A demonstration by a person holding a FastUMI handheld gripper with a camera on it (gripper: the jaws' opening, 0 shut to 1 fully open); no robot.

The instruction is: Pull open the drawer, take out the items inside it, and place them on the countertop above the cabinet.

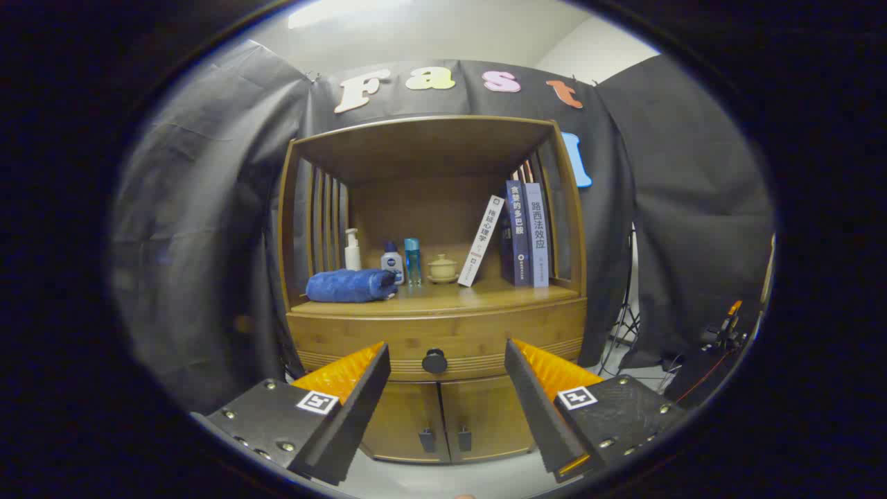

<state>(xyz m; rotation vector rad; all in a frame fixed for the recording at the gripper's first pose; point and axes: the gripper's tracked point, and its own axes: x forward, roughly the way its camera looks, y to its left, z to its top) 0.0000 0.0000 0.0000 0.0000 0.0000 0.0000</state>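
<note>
A wooden cabinet stands ahead, its drawer (443,339) closed, with a round dark knob (434,361) at the middle of the drawer front. My gripper (447,357) is open, its fingers spread wide on either side of the knob and still short of it, with nothing between them. The countertop (478,294) above the drawer carries a folded blue towel (350,285), a white pump bottle (352,251), two small bottles (402,263), a lidded ceramic cup (441,269) and several books (520,232). What lies inside the drawer is hidden.
Below the drawer are two closed cabinet doors (443,419) with small dark handles. Slatted wooden sides and a top panel enclose the countertop shelf. A tripod leg (624,319) and other gear (724,333) stand on the floor to the right of the cabinet.
</note>
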